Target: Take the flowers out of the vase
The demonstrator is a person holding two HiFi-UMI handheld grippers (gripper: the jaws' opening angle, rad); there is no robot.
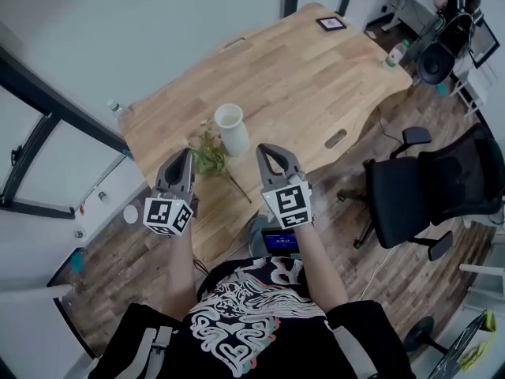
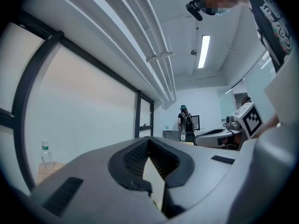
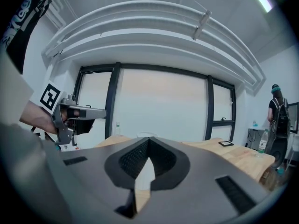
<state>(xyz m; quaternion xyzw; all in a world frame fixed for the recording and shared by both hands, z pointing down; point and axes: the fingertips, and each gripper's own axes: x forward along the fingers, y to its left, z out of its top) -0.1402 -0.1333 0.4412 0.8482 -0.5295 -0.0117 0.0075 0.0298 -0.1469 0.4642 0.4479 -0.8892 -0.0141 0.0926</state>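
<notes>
Evidently out already, the flowers [image 1: 209,156] lie on the counter [image 1: 300,77] just beside the upright white vase [image 1: 231,129], toward the near edge. The left tool [image 1: 186,155] and right tool [image 1: 265,150] hover above, both closed and empty. Any retreat should steer clear of the vase.

No text can be read (the lit screen [image 1: 281,242] is too small).

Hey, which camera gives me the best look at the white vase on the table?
The head view: the whole white vase stands upright on the wooden table, seen from above. The right gripper view shows only a sliver of its rim. The left gripper view does not show it.
</notes>
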